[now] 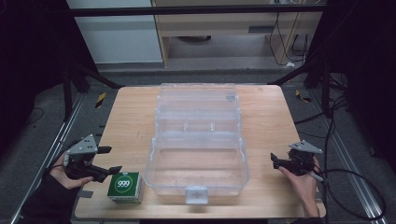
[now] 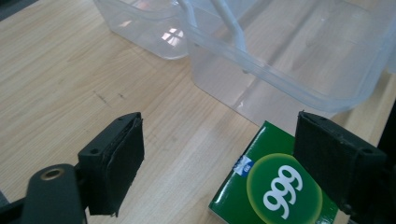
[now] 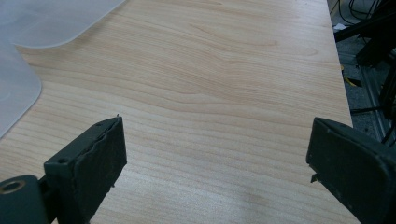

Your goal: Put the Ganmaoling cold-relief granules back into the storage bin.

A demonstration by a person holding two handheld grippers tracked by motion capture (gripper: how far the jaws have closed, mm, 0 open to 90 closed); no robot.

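Resting on table [image 1: 130, 116] near front left corner: green box [image 1: 125, 187], just left of clear plastic case [image 1: 196, 172]. Left gripper [image 1: 108, 161] jaws apart, one jaw over box edge, not clamping. Right gripper [image 1: 274, 159] jaws wide, nothing between.

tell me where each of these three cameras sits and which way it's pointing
High view: above the person's side, looking forward and down on the table; both forearms, left gripper and right gripper show.
Left gripper view: rides the left gripper, looking past its open jaws at the green box and clear case.
Right gripper view: rides the right gripper, looking across bare wood between its open jaws.
Shared: the green box and clear case appear in the high and left gripper views.
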